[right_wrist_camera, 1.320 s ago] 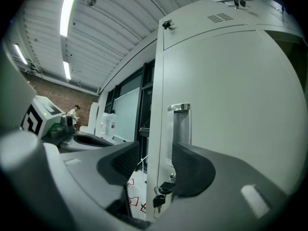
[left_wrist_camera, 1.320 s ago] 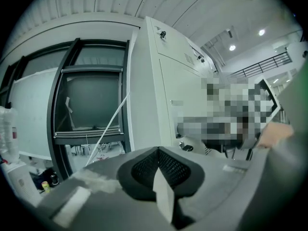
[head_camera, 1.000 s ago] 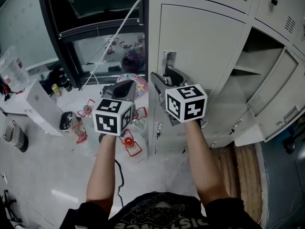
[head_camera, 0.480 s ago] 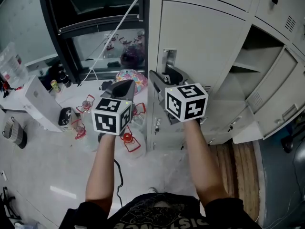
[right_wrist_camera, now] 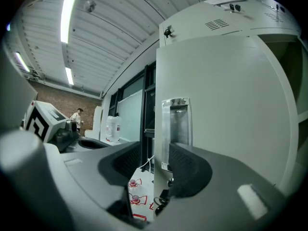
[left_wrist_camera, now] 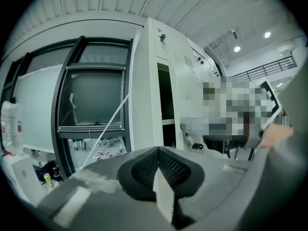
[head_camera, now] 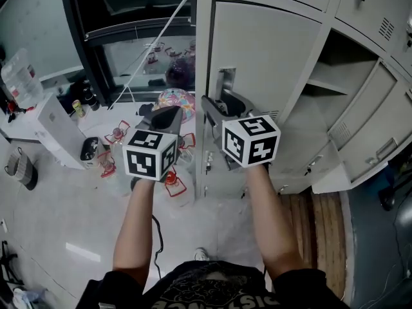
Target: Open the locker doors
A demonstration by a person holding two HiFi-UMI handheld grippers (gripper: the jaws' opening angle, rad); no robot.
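Note:
The grey locker door (head_camera: pixel 270 50) is shut, with a metal handle plate (head_camera: pixel 225 81) near its left edge. My right gripper (head_camera: pixel 222 100) is level at that handle. In the right gripper view its jaws straddle the door's left edge (right_wrist_camera: pixel 155 129) and the handle plate (right_wrist_camera: pixel 175 119). The right gripper (right_wrist_camera: pixel 154 150) has just been closing, and a gap still shows between the left pad and the door edge. My left gripper (head_camera: pixel 166 113) hangs beside it on the left, away from the locker. The left gripper (left_wrist_camera: pixel 158 153) is shut on nothing.
To the right another locker door (head_camera: pixel 360 127) stands open, showing a compartment with a shelf (head_camera: pixel 328 82). Left of the lockers is a dark window frame (head_camera: pixel 129 31) crossed by a white cord (head_camera: pixel 148 56). Bottles with red caps (head_camera: pixel 174 184), a colourful ball (head_camera: pixel 174 100) and a white box (head_camera: pixel 55 134) lie on the floor.
Both grippers have shifted slightly against the lockers. The right gripper's jaws look a little narrower around the door edge. The door stays shut.

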